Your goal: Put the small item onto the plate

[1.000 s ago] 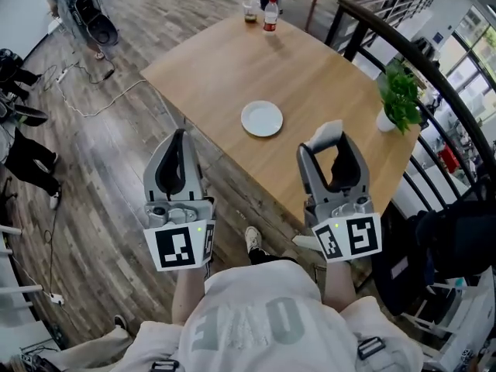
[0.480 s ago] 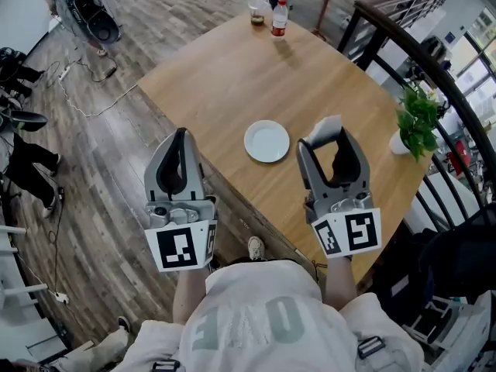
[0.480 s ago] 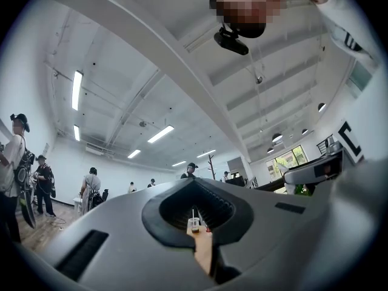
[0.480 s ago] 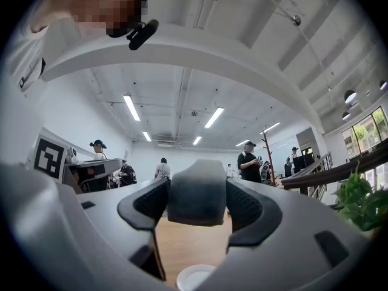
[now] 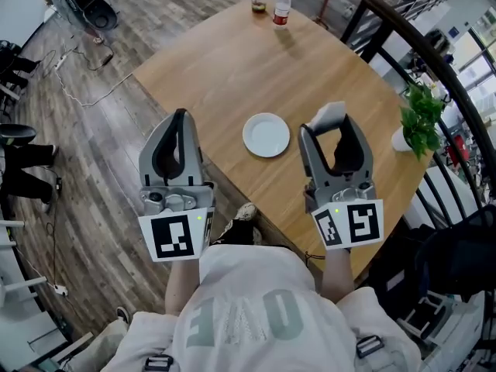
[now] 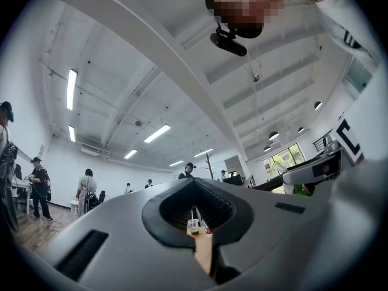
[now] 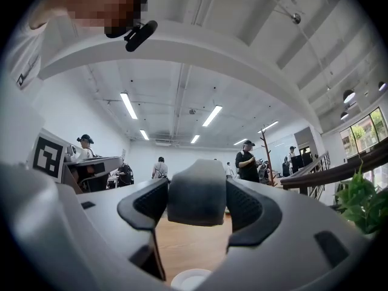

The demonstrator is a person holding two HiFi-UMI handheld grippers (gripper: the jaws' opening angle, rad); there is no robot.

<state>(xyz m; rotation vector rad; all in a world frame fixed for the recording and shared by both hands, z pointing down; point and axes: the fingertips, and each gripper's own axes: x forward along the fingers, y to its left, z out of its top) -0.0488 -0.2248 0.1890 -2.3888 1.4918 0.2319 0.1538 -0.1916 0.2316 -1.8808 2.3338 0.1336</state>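
A round white plate point(image 5: 266, 135) lies on the wooden table point(image 5: 225, 60) near its front edge, and its rim point(image 7: 191, 279) shows at the bottom of the right gripper view. My right gripper point(image 5: 332, 124) is held up just right of the plate, shut on a small pale grey block point(image 5: 327, 115). That block point(image 7: 197, 193) fills the gap between the black pads. My left gripper point(image 5: 180, 116) hangs over the floor left of the table's edge, shut with nothing in it.
A bottle point(image 5: 282, 6) and a cup point(image 5: 258, 3) stand at the table's far edge. A potted plant point(image 5: 421, 115) sits at the right corner beside a dark railing point(image 5: 434, 60). A cable point(image 5: 101, 91) runs over the wooden floor at left, where people stand.
The table and plate have come closer in the head view, with the plate now lying between the two grippers. The right gripper still holds the block; the left stays shut.
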